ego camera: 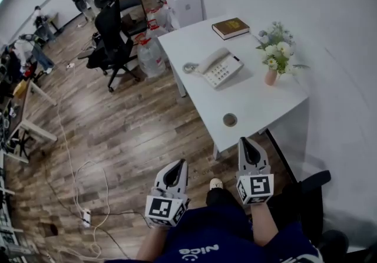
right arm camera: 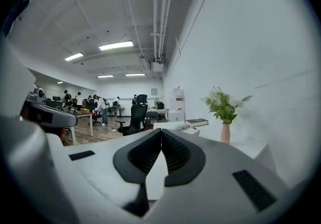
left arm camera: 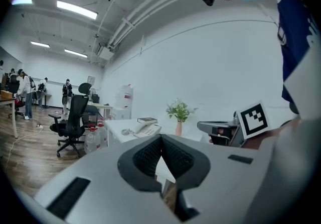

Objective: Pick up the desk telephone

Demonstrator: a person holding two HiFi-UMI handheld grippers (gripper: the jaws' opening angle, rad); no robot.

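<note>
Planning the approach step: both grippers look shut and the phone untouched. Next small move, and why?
Probably carry both grippers forward over the table toward the phone. The left gripper and right gripper are shut and empty, back by the table's near edge, while the phone sits mid-table, well ahead of them. Opening can follow once close.

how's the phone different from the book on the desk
The phone is off-white, the book dark brown. The phone lies at the middle of the desk, the book by its far edge. The phone has a keypad and a coiled cord; the book is closed. Both rest flat on the white desk.
</note>
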